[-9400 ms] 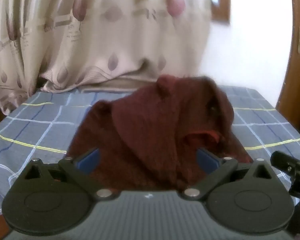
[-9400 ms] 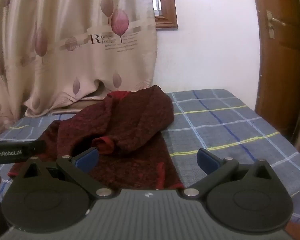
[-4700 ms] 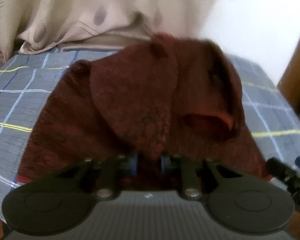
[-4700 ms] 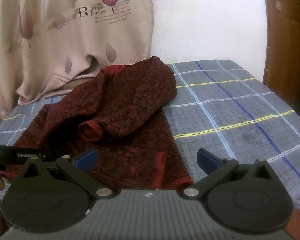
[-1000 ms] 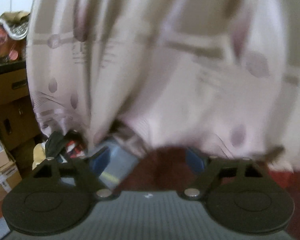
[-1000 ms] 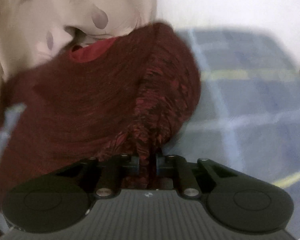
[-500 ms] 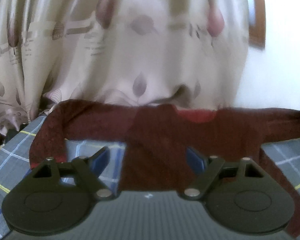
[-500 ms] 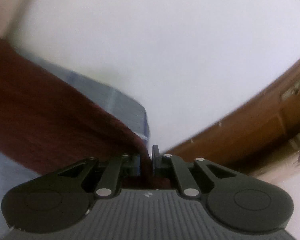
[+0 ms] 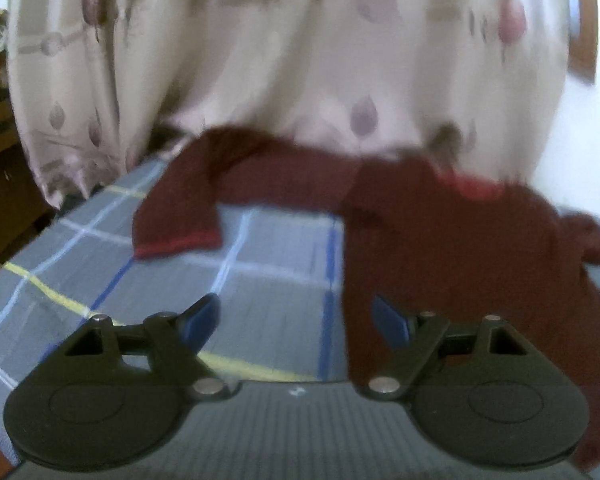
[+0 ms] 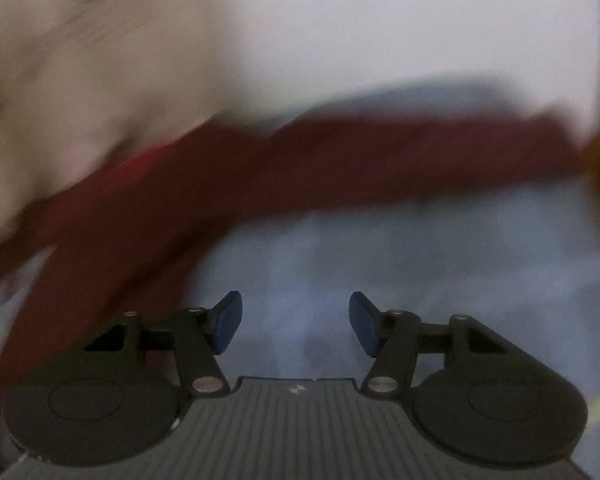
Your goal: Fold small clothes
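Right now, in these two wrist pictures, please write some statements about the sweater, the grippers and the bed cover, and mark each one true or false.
1. The left gripper is open and holds nothing. True.
2. The right gripper is shut on a sleeve. False: its jaws stand apart, empty.
3. The dark red sweater lies spread on the checked bed cover. True.
4. The sweater is folded into a small square. False: both sleeves stretch outward.
5. The left sleeve cuff has a brighter red edge. True.
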`<state>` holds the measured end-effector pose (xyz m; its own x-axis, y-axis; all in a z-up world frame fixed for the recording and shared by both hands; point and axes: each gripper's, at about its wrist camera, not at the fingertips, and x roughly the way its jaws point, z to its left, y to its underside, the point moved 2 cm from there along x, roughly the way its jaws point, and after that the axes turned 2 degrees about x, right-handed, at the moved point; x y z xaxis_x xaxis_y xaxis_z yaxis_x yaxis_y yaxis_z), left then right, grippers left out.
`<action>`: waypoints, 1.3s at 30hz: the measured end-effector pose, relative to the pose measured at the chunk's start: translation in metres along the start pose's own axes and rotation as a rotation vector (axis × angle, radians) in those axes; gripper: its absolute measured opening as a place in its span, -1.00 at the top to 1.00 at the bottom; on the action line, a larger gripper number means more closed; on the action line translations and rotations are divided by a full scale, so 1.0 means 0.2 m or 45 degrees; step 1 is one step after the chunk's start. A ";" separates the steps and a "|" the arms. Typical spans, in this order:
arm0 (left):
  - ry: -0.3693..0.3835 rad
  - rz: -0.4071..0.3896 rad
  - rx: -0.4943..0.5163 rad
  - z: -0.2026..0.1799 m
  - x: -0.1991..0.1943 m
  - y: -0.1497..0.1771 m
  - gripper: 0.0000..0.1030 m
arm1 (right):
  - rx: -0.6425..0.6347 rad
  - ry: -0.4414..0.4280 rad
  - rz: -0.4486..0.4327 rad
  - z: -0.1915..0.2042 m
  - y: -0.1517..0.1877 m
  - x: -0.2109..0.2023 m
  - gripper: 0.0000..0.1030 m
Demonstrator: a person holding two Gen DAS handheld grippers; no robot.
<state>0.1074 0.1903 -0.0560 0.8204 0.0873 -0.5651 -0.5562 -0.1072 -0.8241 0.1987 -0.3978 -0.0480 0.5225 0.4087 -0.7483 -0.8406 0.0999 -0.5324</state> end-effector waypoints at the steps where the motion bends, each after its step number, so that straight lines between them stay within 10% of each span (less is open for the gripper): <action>1: 0.014 0.021 -0.014 0.01 0.00 0.01 -0.61 | -0.012 -0.014 0.025 0.06 0.10 -0.01 -0.18; 11: 0.454 0.343 -0.142 0.01 0.12 0.18 -0.62 | -0.052 -0.053 -0.040 0.32 0.46 0.04 -0.22; 14: 0.441 0.343 -0.019 -0.06 0.12 0.20 -0.59 | -0.036 -0.118 0.021 0.38 0.48 0.09 0.63; 15: 0.439 0.333 0.007 -0.08 0.12 0.21 -0.41 | -0.009 -0.127 0.009 0.37 0.48 0.09 0.65; 16: 0.465 0.335 0.038 -0.11 0.11 0.21 0.55 | 0.038 -0.145 0.010 0.34 0.47 0.10 0.71; 17: 0.494 0.366 0.045 -0.13 0.11 0.21 0.84 | 0.080 -0.159 0.009 0.32 0.47 0.08 0.75; 30: 0.546 0.248 -0.039 -0.11 -0.29 0.13 0.85 | 0.297 -0.316 -0.072 0.30 0.56 -0.22 0.77; 36: 0.323 0.266 0.074 -0.10 -0.31 0.31 0.70 | 0.436 -0.307 0.073 0.18 0.71 -0.13 0.74; 39: 0.203 0.130 -0.021 -0.01 -0.40 0.22 0.19 | 0.406 -0.237 -0.053 0.12 0.67 -0.19 0.61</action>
<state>0.0171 0.1762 -0.0473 0.7712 -0.0829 -0.6312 -0.6364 -0.1238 -0.7614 0.0629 -0.3774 -0.0822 0.5469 0.5533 -0.6282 -0.8367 0.3856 -0.3888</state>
